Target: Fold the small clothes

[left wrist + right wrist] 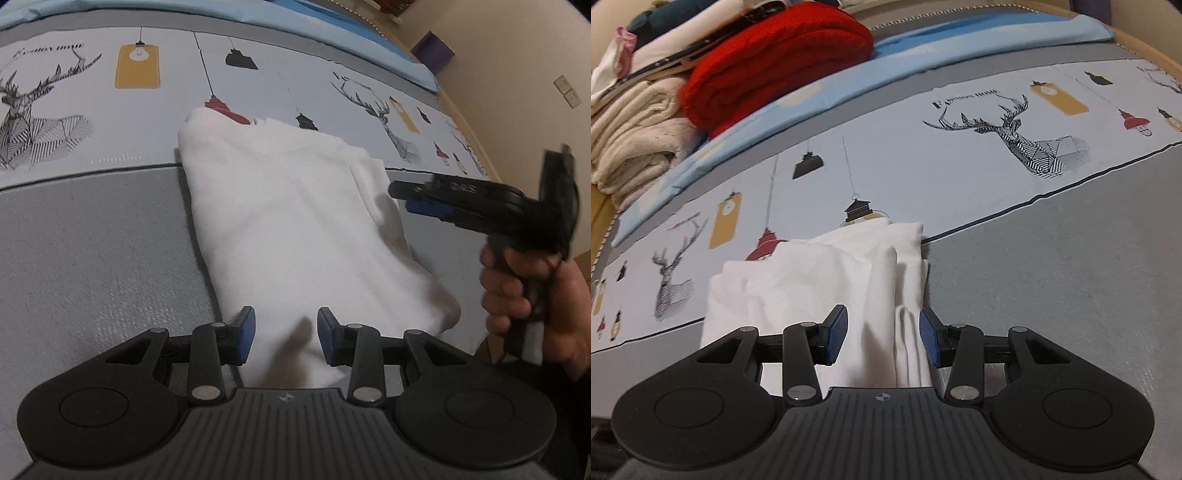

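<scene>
A white garment lies partly folded on the bed, its long sides turned in; it also shows in the right wrist view. My left gripper is open, its blue pads just above the garment's near end, holding nothing. My right gripper is open over the garment's folded edge, with layered cloth between its pads but not pinched. In the left wrist view the right gripper hovers at the garment's right side, held by a hand.
The bed cover is grey with a pale band printed with deer and lamps. A stack of folded clothes, with a red one on it, sits at the far left of the bed. A light blue sheet lies along the far edge.
</scene>
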`<state>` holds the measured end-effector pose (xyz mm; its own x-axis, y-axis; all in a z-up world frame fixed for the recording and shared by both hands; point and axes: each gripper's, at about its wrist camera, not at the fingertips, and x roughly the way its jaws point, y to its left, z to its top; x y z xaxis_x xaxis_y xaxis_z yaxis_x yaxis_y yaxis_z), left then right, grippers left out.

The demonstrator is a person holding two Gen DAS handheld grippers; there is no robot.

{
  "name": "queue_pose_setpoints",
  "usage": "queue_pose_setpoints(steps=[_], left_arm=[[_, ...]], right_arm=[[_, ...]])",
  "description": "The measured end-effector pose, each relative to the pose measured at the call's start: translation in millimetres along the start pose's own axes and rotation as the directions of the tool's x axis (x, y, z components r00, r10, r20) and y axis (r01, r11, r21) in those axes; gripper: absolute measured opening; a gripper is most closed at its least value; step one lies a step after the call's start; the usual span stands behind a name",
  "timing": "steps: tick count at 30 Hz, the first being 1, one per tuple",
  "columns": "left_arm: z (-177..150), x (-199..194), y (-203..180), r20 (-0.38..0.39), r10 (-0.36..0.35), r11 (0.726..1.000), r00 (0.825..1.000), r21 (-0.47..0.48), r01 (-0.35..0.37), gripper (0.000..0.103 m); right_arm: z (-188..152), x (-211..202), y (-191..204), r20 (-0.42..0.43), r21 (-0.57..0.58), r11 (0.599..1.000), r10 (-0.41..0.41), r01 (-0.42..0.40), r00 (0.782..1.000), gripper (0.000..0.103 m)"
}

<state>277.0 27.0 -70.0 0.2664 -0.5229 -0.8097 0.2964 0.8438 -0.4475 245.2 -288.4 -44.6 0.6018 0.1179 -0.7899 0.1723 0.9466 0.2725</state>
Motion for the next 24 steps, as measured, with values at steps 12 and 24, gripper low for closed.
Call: queue_pose_setpoints(steps=[12,24], left_arm=[[1.8,21.4,-7.6,-0.064,0.058,0.990,0.996,0.135,-0.049,0.042],[0.5,16.9,0.7,-0.018,0.088,0.995,0.996,0.044,-0.087,0.044]], right_arm=[[18.3,-4.8,-6.4,0.217,0.046,0.998,0.037,-0.048,0.975,0.002],[1.3,-22.2,-45.1,0.038,0.058,0.998,0.036,-0.038,0.999,0.046]])
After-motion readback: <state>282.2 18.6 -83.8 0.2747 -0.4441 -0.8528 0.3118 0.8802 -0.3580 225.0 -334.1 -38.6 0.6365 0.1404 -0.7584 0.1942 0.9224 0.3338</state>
